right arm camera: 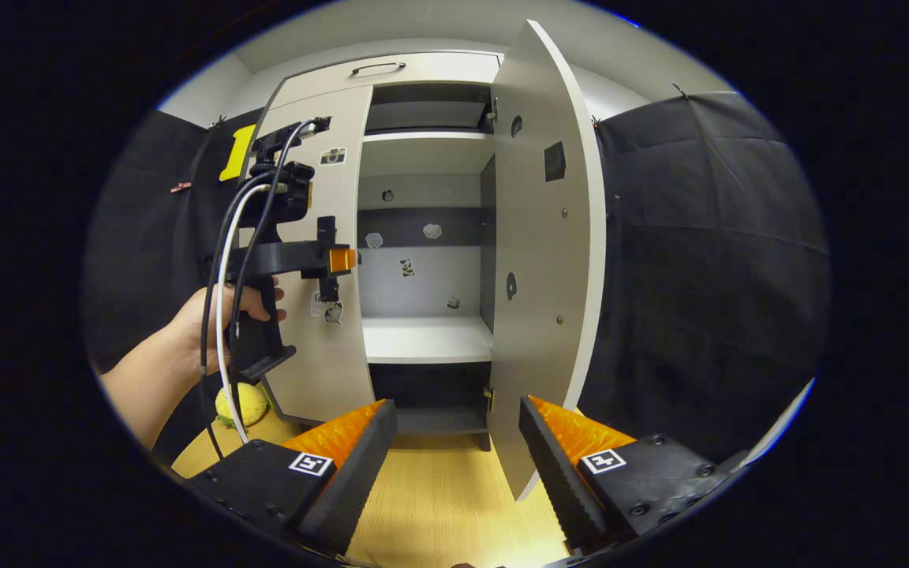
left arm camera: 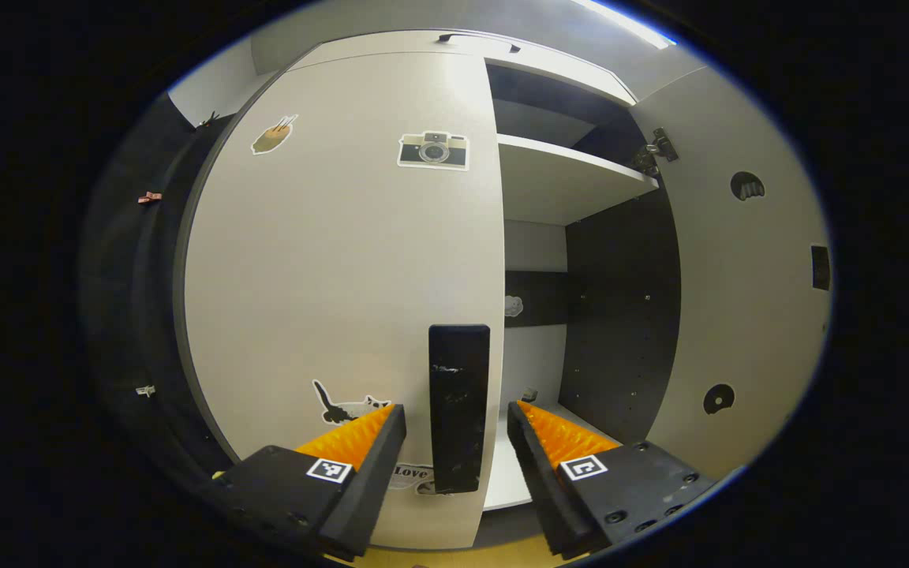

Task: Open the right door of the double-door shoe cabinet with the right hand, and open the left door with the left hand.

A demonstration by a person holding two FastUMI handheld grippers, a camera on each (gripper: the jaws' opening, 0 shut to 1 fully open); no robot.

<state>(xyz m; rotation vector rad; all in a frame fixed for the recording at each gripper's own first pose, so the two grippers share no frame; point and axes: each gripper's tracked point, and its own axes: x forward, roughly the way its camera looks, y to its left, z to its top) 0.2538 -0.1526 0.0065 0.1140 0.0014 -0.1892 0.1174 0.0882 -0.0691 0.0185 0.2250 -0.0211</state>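
Note:
The white shoe cabinet's left door (left arm camera: 328, 260) is closed, and its black vertical handle (left arm camera: 459, 379) runs along the inner edge. My left gripper (left arm camera: 454, 416) is open, one finger on each side of the handle with a gap on both sides. The right door (left arm camera: 738, 300) stands swung out, showing shelves (left arm camera: 565, 181) inside. In the right gripper view, a hand holds the left gripper (right arm camera: 327, 260) against the left door (right arm camera: 336, 331). The right door (right arm camera: 549, 260) is open edge-on. My right gripper (right arm camera: 458, 414) is open and empty, back from the cabinet.
A yellow plush toy (right arm camera: 241, 404) lies on the wooden floor (right arm camera: 439, 497) at the cabinet's left foot. A drawer with a dark handle (right arm camera: 379, 69) tops the cabinet. Black cloth walls (right arm camera: 707, 260) stand on both sides. Stickers dot the left door.

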